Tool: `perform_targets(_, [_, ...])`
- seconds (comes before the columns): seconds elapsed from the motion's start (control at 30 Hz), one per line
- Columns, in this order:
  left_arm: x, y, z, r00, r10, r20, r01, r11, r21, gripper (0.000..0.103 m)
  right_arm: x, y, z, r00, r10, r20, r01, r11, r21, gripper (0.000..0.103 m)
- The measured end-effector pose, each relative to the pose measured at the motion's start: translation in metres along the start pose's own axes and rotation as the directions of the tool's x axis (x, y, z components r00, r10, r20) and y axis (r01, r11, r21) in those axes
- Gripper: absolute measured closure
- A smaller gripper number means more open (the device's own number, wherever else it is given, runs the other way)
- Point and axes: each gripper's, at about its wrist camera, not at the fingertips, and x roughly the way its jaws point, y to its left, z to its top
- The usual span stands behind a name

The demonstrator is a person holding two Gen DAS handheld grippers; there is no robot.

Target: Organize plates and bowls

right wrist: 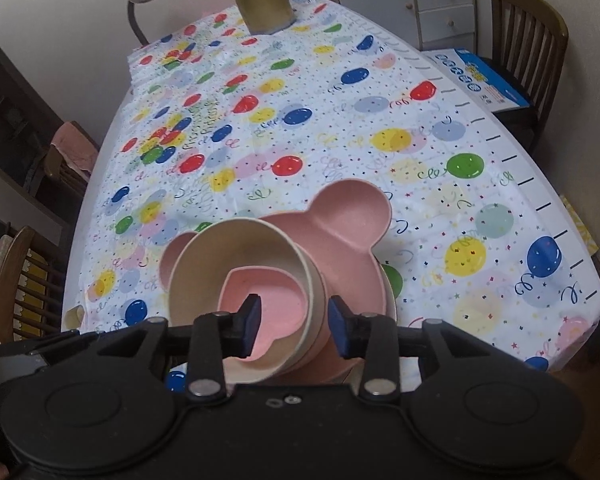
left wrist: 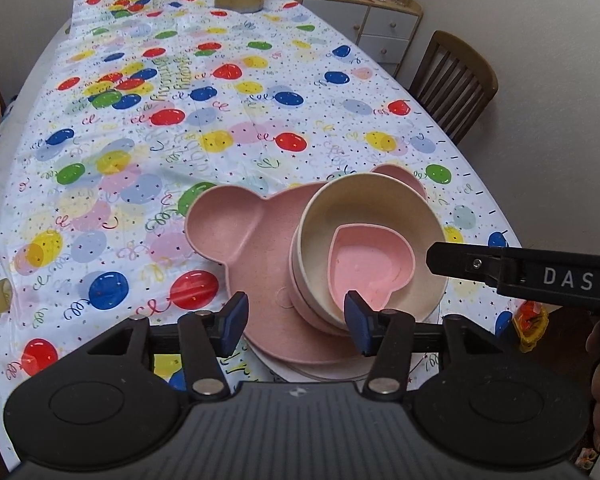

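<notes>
Two claws are recorded at the near edge of the surface [left wrist: 100, 128], which is covered by a balloon-print cloth. One stack of tableware is noted there: a pink bear-shaped plate [left wrist: 236, 240] at the bottom, a cream bowl [left wrist: 328, 236] set upon it, and a small pink heart-shaped bowl [left wrist: 370, 264] nested inside the cream one. Further pale plates appear to lie beneath the bear plate, though their number cannot be told.

The left claw [left wrist: 296, 316] is held open above the plate's near rim, with nothing between its fingers. Its right finger is seen just in front of the cream bowl's near wall; contact cannot be confirmed.

The right claw [right wrist: 294, 316] is partly open and straddles the right-hand wall of the nested bowls: its left finger is placed inside the heart-shaped bowl, its right finger outside the cream bowl. The fingers are not seen pressed against the wall, so no grip is recorded.

The deciding relation is judged thus: the bowl wall lies directly between the right claw's fingers, and the right hand is the better placed. Closure on that wall is judged sufficient for a hold.
</notes>
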Motion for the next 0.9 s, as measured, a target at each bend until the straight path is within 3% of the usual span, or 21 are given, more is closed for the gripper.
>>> perform_targets(0.23, [-0.029,0.003,-0.011,0.998,-0.014,0.068,0.010,0.999,0.048,0.035,-0.026,0.011,-0.013,0.997,0.022,0.072,-0.020,0.999,-0.030,0.045])
perform_targets(0.5, [-0.057,0.003,-0.024,0.991,-0.033,0.132,0.019,0.994,0.105,0.034,-0.057,0.025,-0.028,0.983,0.060,0.171,-0.045,0.995,-0.089,0.023])
perform_targets(0.67, [-0.069,0.003,-0.030,0.985,-0.055,0.163,0.036,0.992,0.119,0.034,-0.072,0.031,-0.038,0.972,0.079,0.223,-0.050,0.990,-0.131,0.022])
perform_targets(0.73, [-0.075,0.004,-0.034,0.981,-0.063,0.181,0.040,0.991,0.128,0.034,-0.078,0.034,-0.043,0.966,0.081,0.246,-0.046,0.989,-0.142,0.016])
perform_targets(0.77, [-0.077,0.004,-0.036,0.980,-0.064,0.188,0.040,0.990,0.132,0.032,-0.081,0.034,-0.045,0.963,0.083,0.255,-0.046,0.988,-0.149,0.013])
perform_targets(0.83, [-0.083,0.004,-0.039,0.974,-0.070,0.214,0.042,0.990,0.135,0.016,-0.086,0.036,-0.051,0.955,0.095,0.279,-0.050,0.985,-0.164,0.008])
perform_targets(0.9, [-0.089,0.004,-0.042,0.969,-0.072,0.237,0.041,0.990,0.135,0.015,-0.092,0.036,-0.057,0.949,0.100,0.300,-0.048,0.983,-0.177,0.004])
